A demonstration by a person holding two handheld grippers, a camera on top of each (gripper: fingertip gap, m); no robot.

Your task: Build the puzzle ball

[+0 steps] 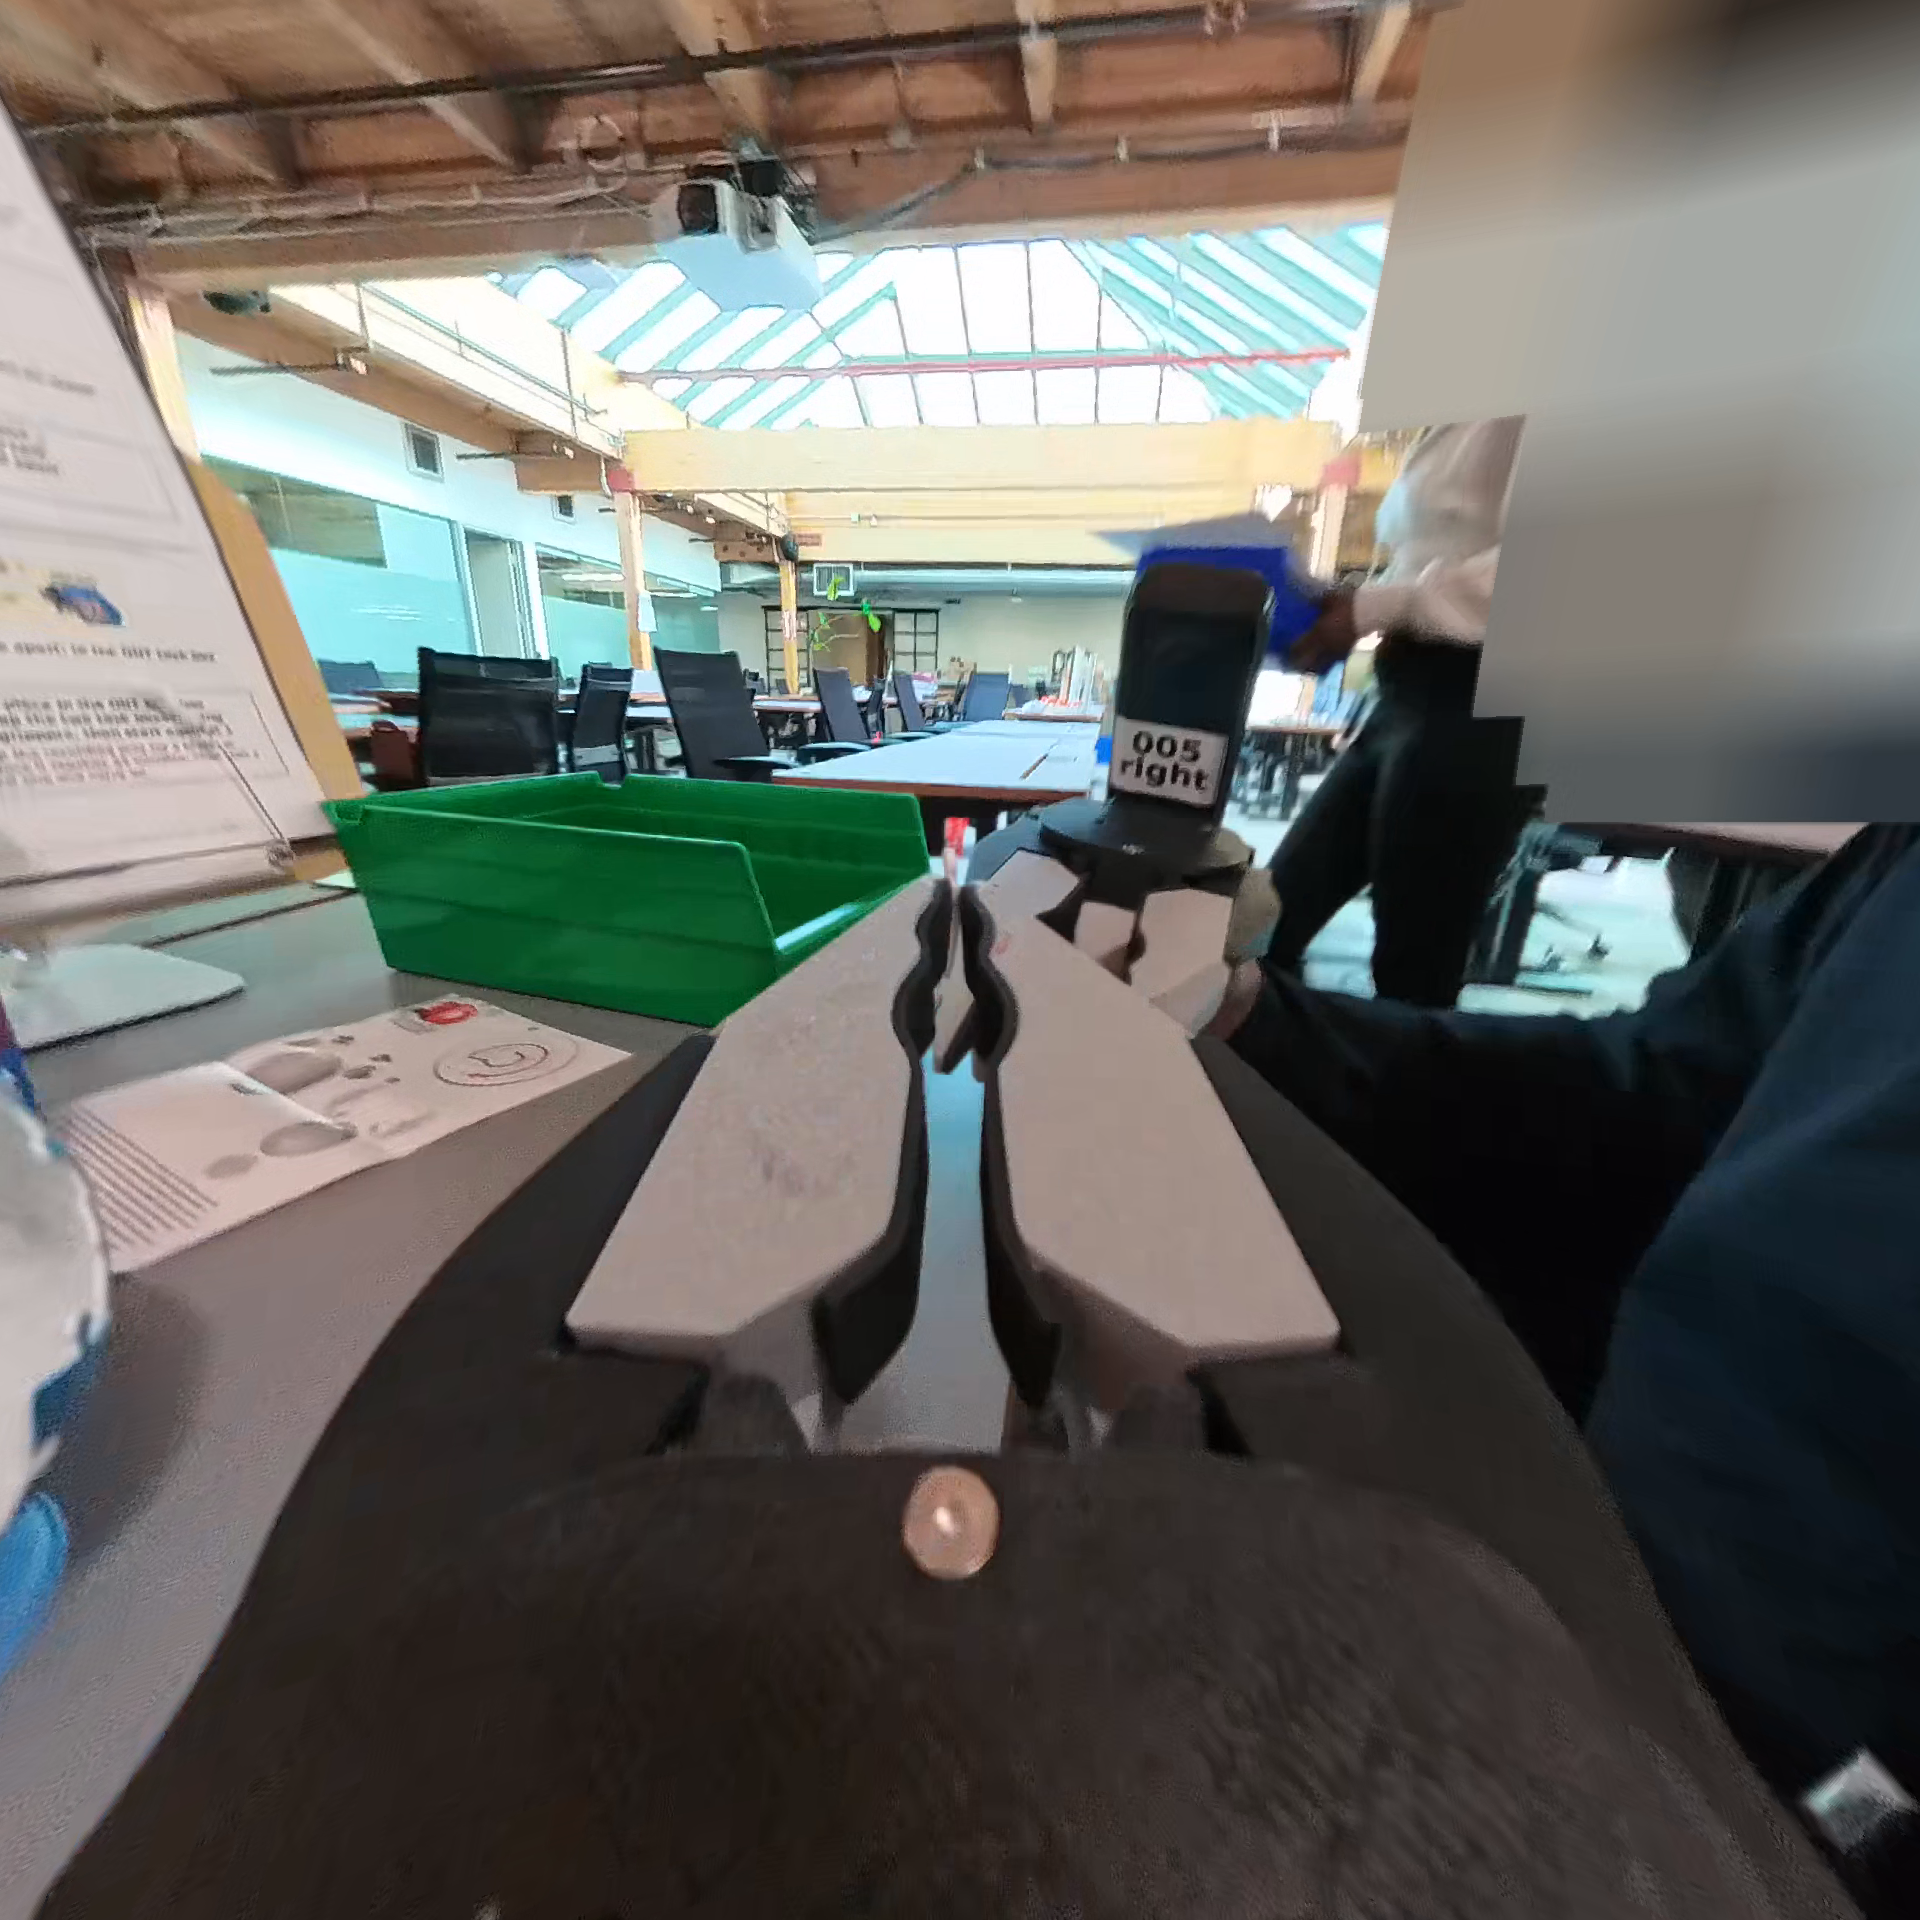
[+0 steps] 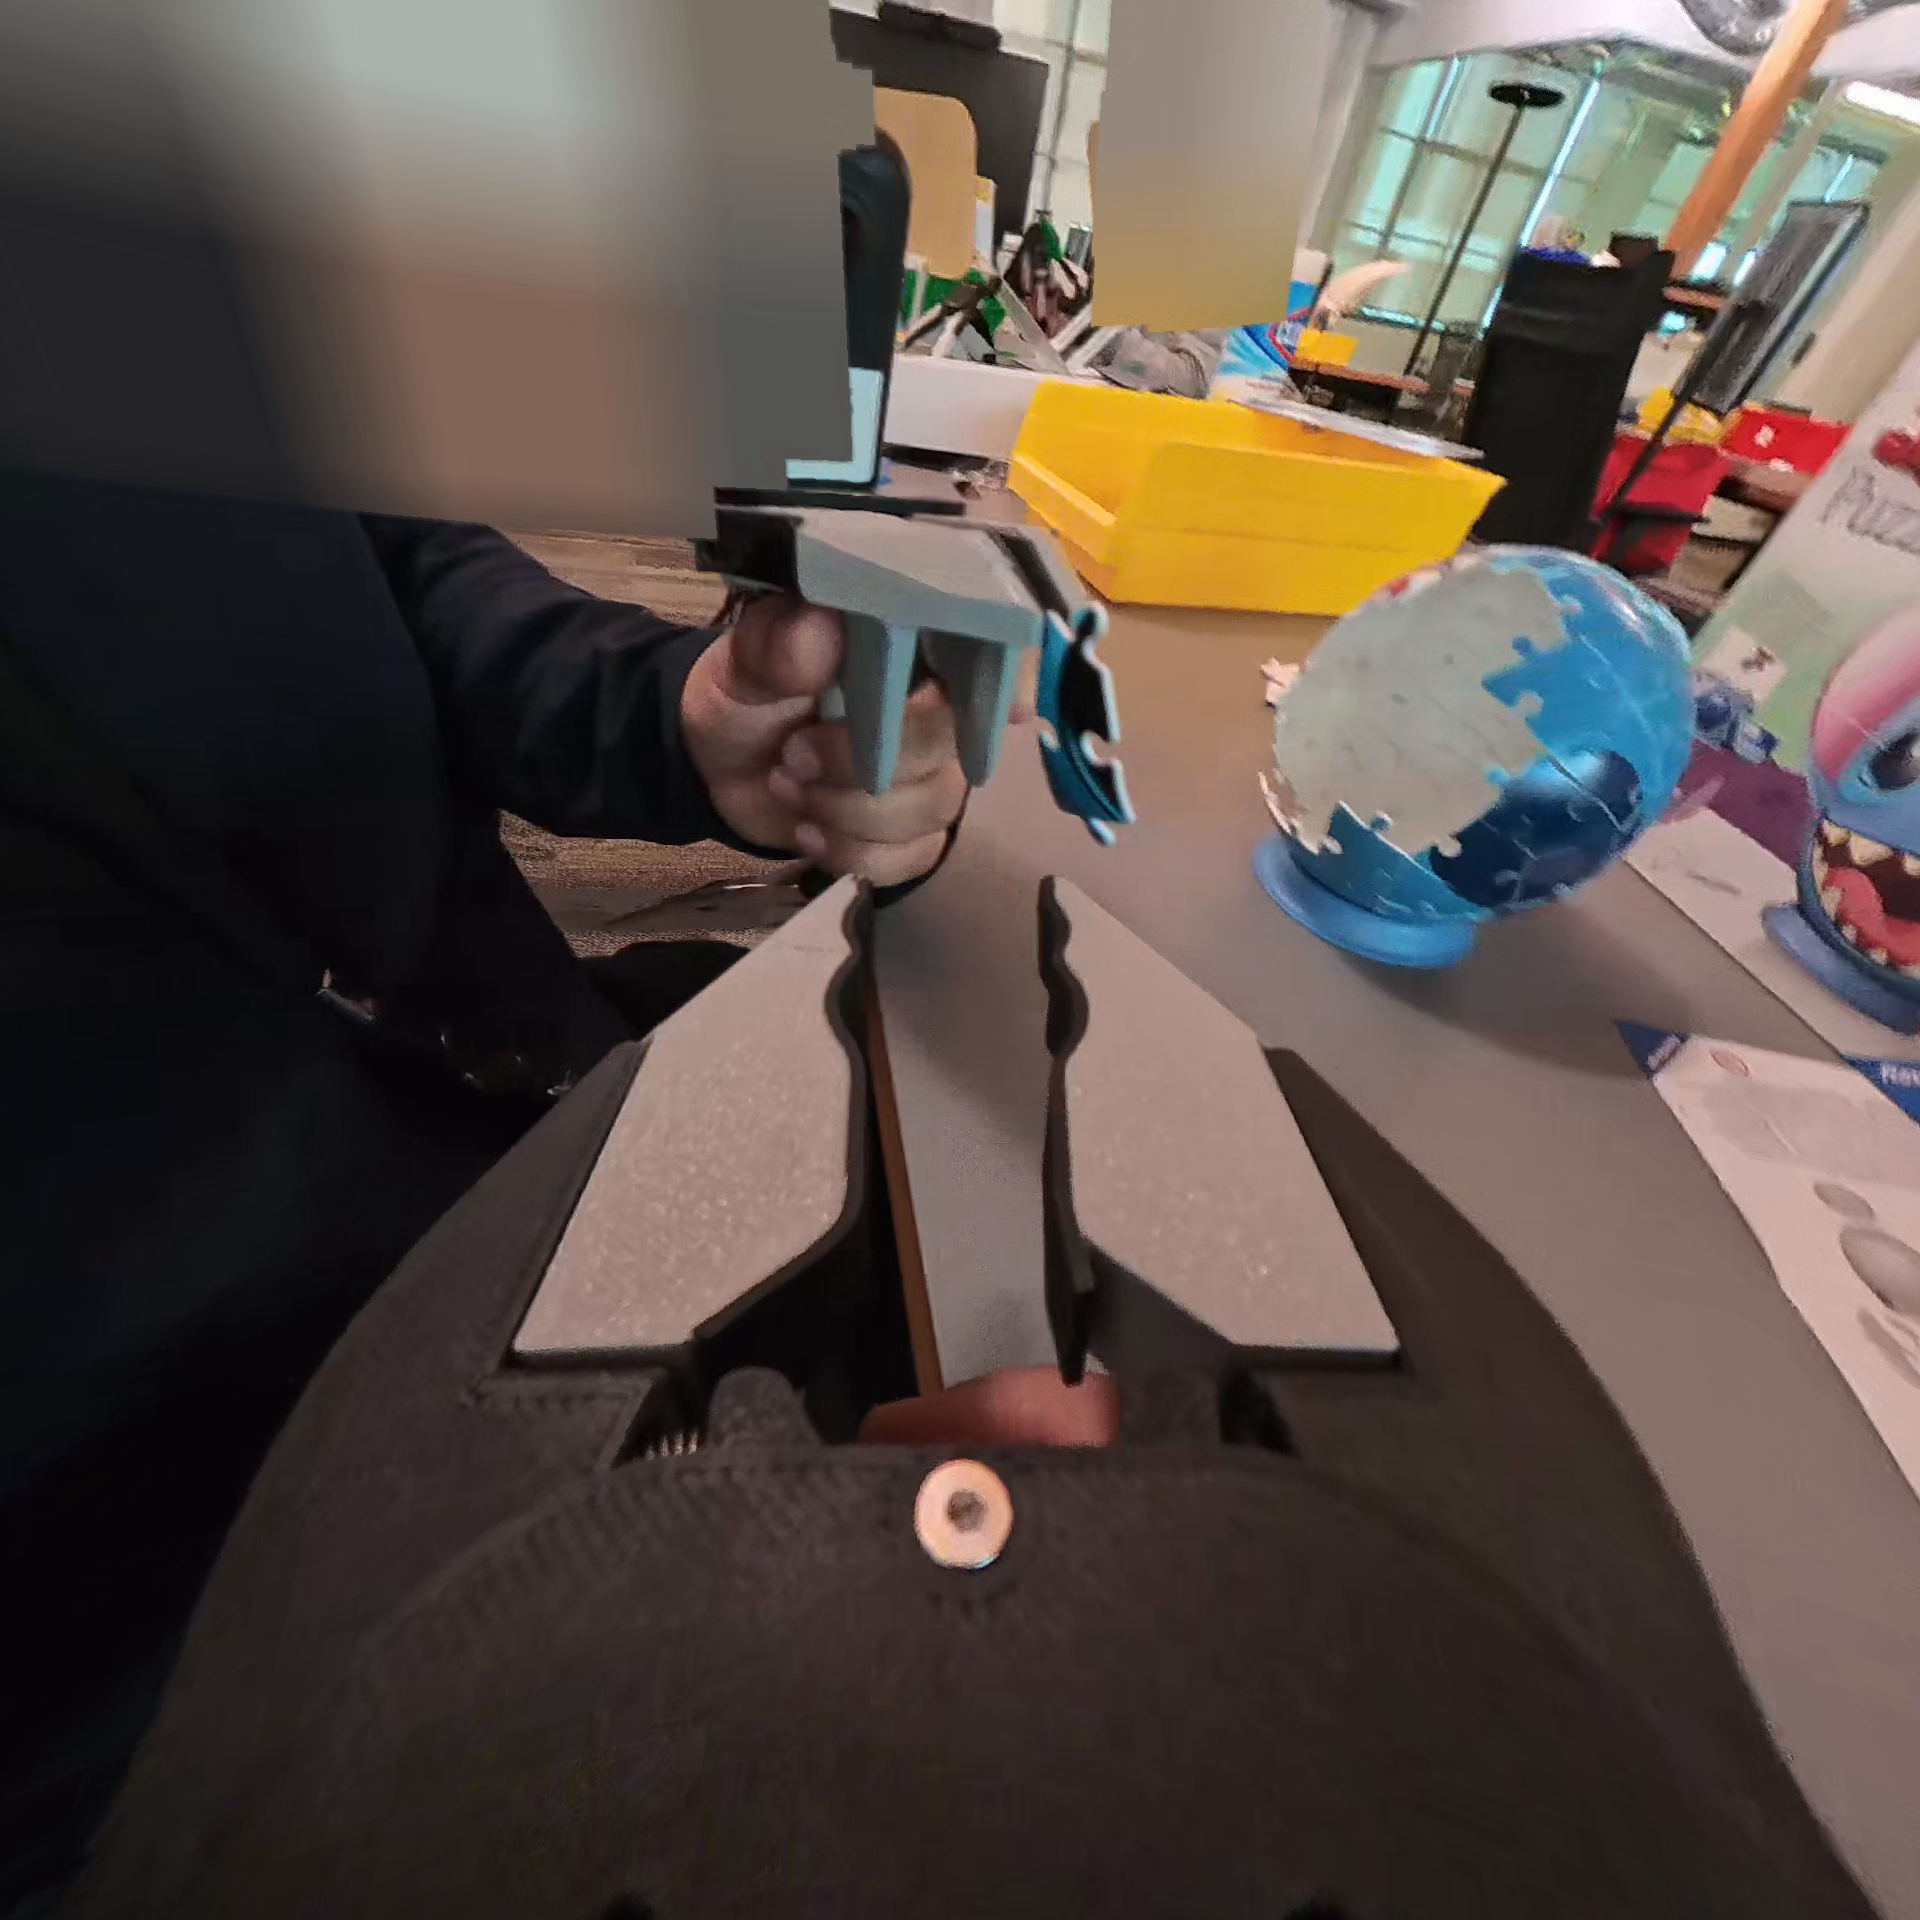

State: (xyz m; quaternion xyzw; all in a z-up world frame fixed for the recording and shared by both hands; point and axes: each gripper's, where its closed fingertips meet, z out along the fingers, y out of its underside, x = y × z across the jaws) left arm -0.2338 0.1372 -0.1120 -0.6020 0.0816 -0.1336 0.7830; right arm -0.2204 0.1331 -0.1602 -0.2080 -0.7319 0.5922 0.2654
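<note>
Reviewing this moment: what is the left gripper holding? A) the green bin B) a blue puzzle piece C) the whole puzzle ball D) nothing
B. In the right wrist view the left gripper is shut on a blue puzzle piece, held up in the air apart from the partly built puzzle ball on the table; the right gripper is open and empty.

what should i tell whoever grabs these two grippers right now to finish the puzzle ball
Left gripper: shut on a blue puzzle piece, held in the air above the table.
Right gripper: jaws open, holding nothing.
Puzzle ball: part built, on its blue stand on the grey table, with a large gap showing the white inside.
Left to do: fit the held piece, then fill the gap.
</note>
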